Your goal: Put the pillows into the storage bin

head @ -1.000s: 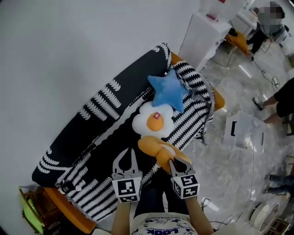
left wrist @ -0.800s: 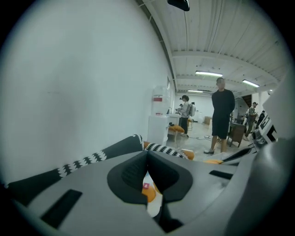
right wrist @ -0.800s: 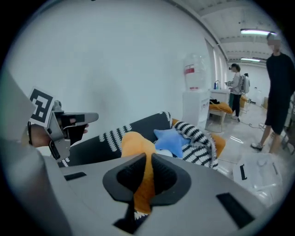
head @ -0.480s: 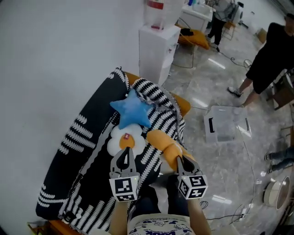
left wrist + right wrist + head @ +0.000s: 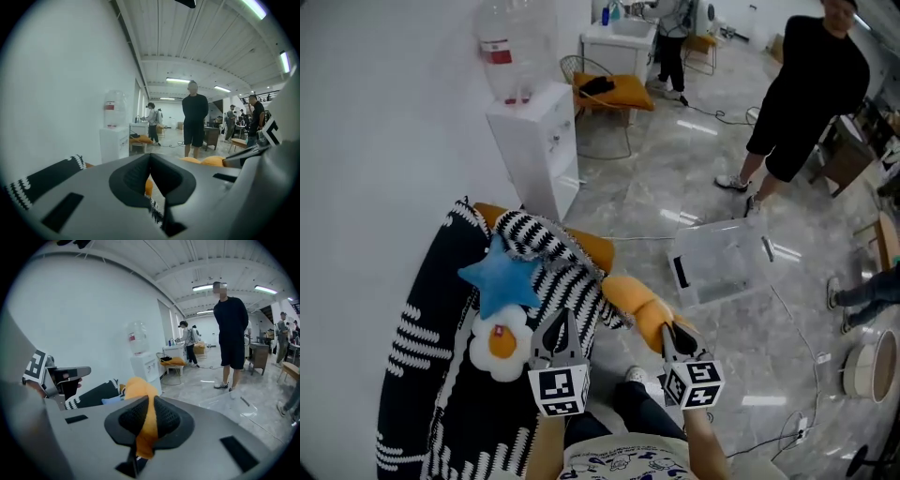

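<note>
**Orange pillow in the right tongs, bin on the floor ahead**

In the head view the right tongs (image 5: 670, 330) were pressed onto one end of the orange pillow (image 5: 636, 302), which hung clear of the sofa (image 5: 412, 328) and reached up and to the left from the tips. The right gripper view confirmed the grip: orange fabric was squeezed between the two ribbed pads of the right tongs (image 5: 150, 401), with the rest of the orange pillow (image 5: 138, 386) bulging above them.

The left tongs (image 5: 560, 323) were held beside the right ones, over the striped black-and-white throw (image 5: 562, 267) at the sofa's edge. In the left gripper view the left tongs (image 5: 150, 157) were pressed together with nothing between them.

The storage bin (image 5: 717, 267), clear and open-topped, stood on the grey marbled floor (image 5: 656, 187) beyond and to the right of the orange pillow, apart from it. Two more pillows lay on the sofa: a blue star pillow (image 5: 499, 278) and, touching it on the near side, a fried-egg pillow (image 5: 499, 342).

A white water dispenser (image 5: 534, 141) stood against the wall past the sofa's end. A person in black (image 5: 802, 94) stood on the floor beyond the bin.
</note>
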The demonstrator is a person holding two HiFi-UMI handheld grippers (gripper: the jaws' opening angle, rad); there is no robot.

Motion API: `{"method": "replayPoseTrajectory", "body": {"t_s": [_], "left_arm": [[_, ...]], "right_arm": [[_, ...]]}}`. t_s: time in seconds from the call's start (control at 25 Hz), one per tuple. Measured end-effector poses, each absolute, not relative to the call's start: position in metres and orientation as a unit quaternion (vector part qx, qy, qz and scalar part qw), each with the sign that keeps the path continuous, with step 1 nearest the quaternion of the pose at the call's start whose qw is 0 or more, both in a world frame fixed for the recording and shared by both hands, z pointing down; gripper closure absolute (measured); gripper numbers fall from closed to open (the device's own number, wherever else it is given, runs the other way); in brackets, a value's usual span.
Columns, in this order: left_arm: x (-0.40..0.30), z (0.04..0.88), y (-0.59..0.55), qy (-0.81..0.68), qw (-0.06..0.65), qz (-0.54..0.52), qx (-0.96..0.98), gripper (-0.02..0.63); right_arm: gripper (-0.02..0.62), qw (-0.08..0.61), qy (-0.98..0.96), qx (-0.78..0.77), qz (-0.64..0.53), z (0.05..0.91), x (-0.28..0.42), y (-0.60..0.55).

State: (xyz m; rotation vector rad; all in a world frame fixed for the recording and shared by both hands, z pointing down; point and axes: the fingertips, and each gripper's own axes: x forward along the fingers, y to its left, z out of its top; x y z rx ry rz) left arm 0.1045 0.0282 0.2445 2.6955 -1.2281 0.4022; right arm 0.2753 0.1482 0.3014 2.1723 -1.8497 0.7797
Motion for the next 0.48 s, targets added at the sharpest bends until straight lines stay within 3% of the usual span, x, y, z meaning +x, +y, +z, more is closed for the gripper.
{"method": "replayPoseTrajectory", "body": {"t_s": [0.48], "left_arm": [[0.321, 0.257, 0.016, -0.337, 0.080, 0.152, 0.926, 0.592]], "right_arm": [[0.549, 0.052, -0.547, 0.789, 0.274, 0.309, 0.489, 0.150]]}}
